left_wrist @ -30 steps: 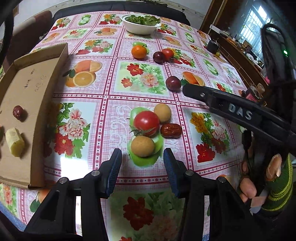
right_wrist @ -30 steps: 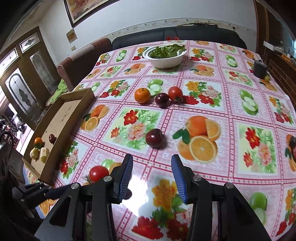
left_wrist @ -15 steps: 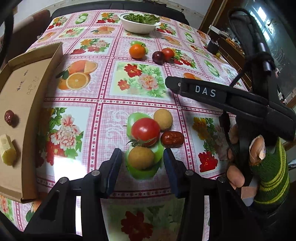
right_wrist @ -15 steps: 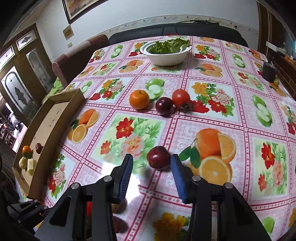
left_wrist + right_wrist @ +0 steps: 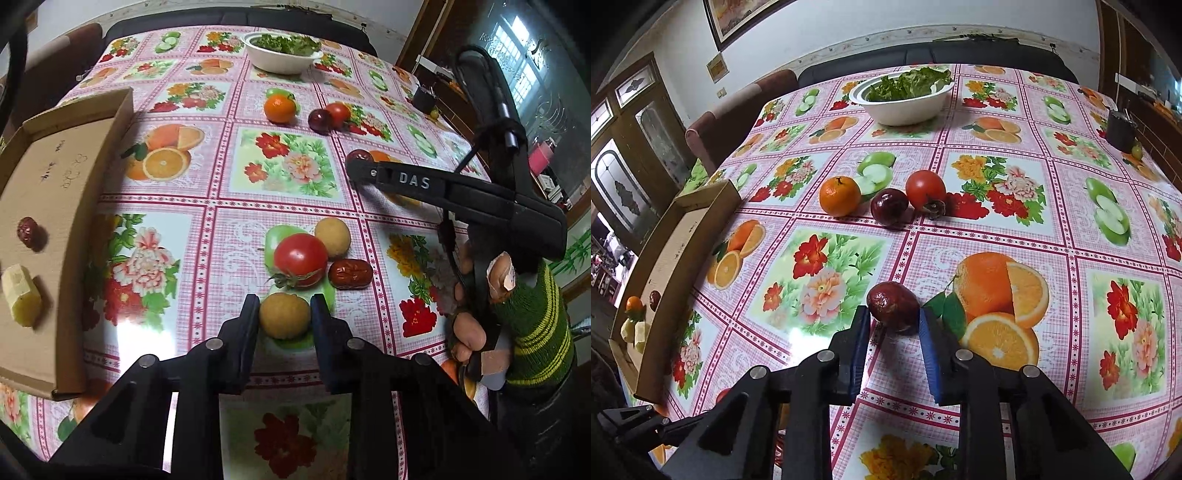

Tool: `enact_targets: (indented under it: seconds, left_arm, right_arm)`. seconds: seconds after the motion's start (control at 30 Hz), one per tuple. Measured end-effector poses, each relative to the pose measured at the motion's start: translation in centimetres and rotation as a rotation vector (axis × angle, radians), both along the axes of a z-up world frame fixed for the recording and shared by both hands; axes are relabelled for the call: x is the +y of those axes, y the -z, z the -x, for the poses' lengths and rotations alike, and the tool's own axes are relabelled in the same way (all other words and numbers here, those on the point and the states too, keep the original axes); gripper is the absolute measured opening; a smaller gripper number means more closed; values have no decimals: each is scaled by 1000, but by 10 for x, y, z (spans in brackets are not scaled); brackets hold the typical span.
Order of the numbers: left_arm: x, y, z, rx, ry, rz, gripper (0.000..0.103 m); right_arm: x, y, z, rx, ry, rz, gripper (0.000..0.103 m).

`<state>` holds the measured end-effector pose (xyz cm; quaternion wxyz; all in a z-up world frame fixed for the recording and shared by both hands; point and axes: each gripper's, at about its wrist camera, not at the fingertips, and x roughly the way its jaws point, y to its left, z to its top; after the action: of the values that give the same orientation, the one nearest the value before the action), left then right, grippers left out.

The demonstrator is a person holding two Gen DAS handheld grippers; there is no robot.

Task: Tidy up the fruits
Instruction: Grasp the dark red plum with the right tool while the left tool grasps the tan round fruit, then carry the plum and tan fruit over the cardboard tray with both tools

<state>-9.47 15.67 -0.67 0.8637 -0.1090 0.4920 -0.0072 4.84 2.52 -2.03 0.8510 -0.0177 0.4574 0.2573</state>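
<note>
**Both grippers closed in on fruit**

A second ago my fingers hung wide, short of the fruit. Now my left gripper (image 5: pixel 284 314) has narrowed around the near yellow fruit (image 5: pixel 283 314), pads touching or nearly so, just in front of the tomato (image 5: pixel 301 258). My right gripper (image 5: pixel 893 325) brackets the plum (image 5: pixel 893 308) the same way. Neither fruit is lifted yet. Once the grips firm, I judge both go to the box (image 5: pixel 74 206) on the left.

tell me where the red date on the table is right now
In the left wrist view the red date lies right of centre on the tablecloth, beside the big tomato.
</note>
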Motion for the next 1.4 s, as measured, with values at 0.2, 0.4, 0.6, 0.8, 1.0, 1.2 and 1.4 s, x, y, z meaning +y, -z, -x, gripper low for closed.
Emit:
enact_targets:
  seconds: [0.2, 0.4, 0.6, 0.8, 1.0, 1.2, 1.4]
  left_arm:
    - [14, -15, 9, -36, -29, -9, 25]
    - [27, -27, 15, -61, -64, -22, 25]
    - [45, -38, 23, -87, -110, -35, 25]
    - [68, -44, 27, -100, -163, -52, 25]
    - [87, -49, 33, -110, -209, -74, 25]
    - [107, -47, 37, -106, -256, -81, 26]
    - [126, -49, 39, -111, -297, -85, 26]
  right_arm:
    - [3, -23, 19, -34, -33, -45, 27]
    - [19, -47, 39, -65, -89, -76, 27]
    - [35, -62, 54, -80, -143, -99, 27]
    - [53, -68, 66, -83, -187, -109, 27]
    - [71, -71, 74, -79, -229, -109, 27]
    - [87, -75, 79, -78, -263, -118, 27]
    - [106, -77, 82, -79, -298, -117, 27]
